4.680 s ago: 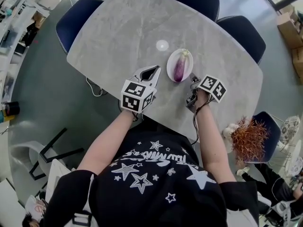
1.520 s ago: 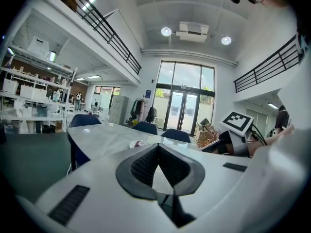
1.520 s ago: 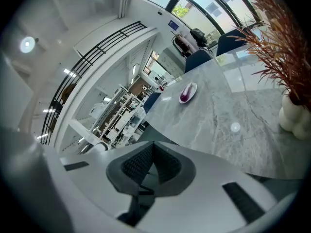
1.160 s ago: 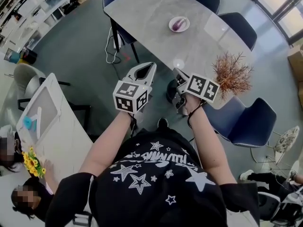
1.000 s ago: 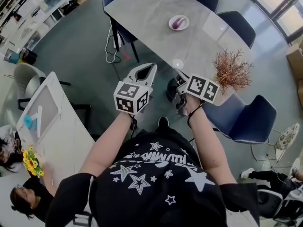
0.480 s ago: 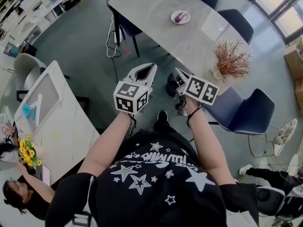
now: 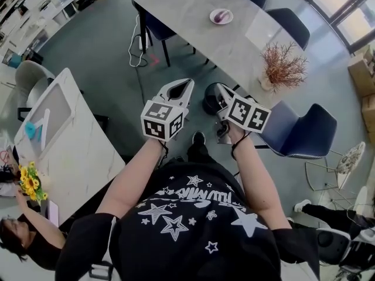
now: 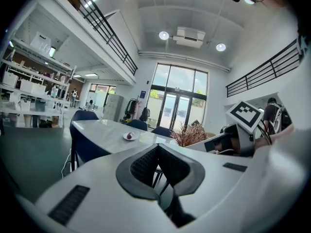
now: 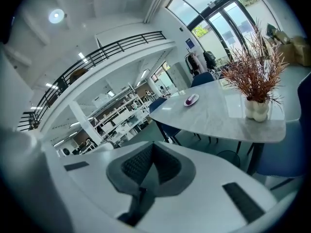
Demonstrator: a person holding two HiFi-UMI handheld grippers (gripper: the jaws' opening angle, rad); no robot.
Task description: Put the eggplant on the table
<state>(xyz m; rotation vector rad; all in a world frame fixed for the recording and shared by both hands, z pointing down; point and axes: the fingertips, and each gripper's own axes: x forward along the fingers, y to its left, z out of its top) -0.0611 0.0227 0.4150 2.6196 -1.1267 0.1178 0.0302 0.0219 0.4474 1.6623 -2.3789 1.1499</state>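
Receded: one eggplant (on one plate); left tongs, right tongs both closed.

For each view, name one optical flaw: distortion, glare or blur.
Head view: a pale glare patch whitens part of the table. Left gripper view: black vignette corners, and the ceiling lamps bloom. Right gripper view: fisheye bows the balcony railing.

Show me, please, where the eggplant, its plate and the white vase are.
eggplant (image 7: 222,16): head view, on its purple middle.
plate (image 9: 195,96): right gripper view, on its white rim.
vase (image 9: 256,109): right gripper view, on its white body.
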